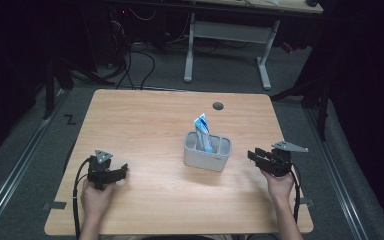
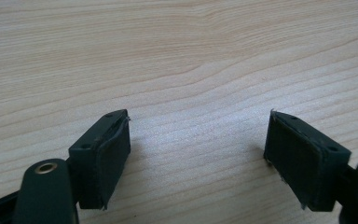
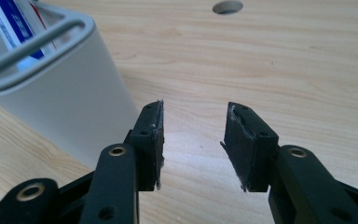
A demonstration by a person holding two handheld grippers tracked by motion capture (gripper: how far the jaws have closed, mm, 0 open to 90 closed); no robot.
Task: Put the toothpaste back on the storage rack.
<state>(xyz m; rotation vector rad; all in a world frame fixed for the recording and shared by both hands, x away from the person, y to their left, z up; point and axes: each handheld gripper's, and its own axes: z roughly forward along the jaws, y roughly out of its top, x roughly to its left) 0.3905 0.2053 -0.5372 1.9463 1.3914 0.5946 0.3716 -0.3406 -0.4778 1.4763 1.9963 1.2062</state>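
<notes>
Toothpaste tube [image 1: 202,131], blue and white, is seen standing upright and slightly tilted in a grey holder [image 1: 207,157] near the middle of the wooden tabletop [image 1: 145,125]. The holder is a rounded box with an open top split into compartments by bars; the tube is set in the left compartment as the high view shows it, and its upper end rises well above the rim. In the right gripper view the holder [image 3: 60,93] is seen at the upper left, just beside the left jaw, with the tube [image 3: 18,25] showing behind the rim bars. The right gripper [image 1: 260,156] is held by a hand [image 1: 280,185] just to the right of the holder, pointed toward it; its jaws are spread partway with nothing between them, and only bare wood is seen in the gap. The left gripper [image 1: 120,172] is held by the other hand [image 1: 96,197] near the front left of the tabletop, well apart from the holder; its jaws are spread wide over bare wood, and nothing is pinched. A small round hole [image 1: 218,106] is cut in the tabletop behind the holder, toward the far edge. Beyond the tabletop, a dark floor with cables and the white legs of another desk [image 1: 265,65] can be made out.
</notes>
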